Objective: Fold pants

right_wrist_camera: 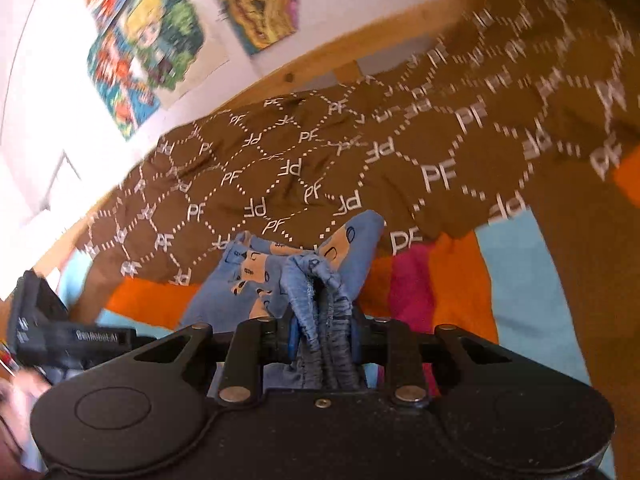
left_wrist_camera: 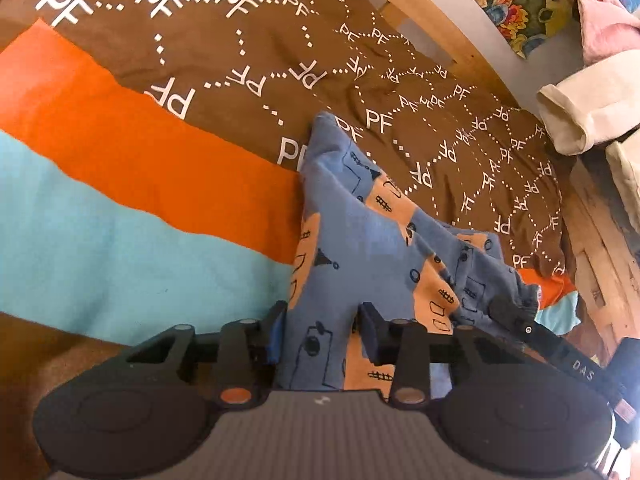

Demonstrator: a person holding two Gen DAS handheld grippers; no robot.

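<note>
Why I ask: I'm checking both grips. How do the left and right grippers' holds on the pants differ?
The left gripper holds a flat stretch of the pants; the right gripper pinches the bunched waistband. The left jaws stand wider than the right. Both have cloth between their fingers.

Soft matt knit cloth makes up the pants (left_wrist_camera: 352, 240), blue with orange patches and a gathered, ribbed waistband (right_wrist_camera: 328, 312). A brown printed blanket (left_wrist_camera: 248, 60) of smooth woven cloth lies over a fleecy striped cover (left_wrist_camera: 100, 184) in orange and turquoise. The left hand-held gripper (left_wrist_camera: 324, 332) and right hand-held gripper (right_wrist_camera: 322, 336) are matt black plastic with dull metal rivets. The bed frame (left_wrist_camera: 432, 20) is bare pale wood.
</note>
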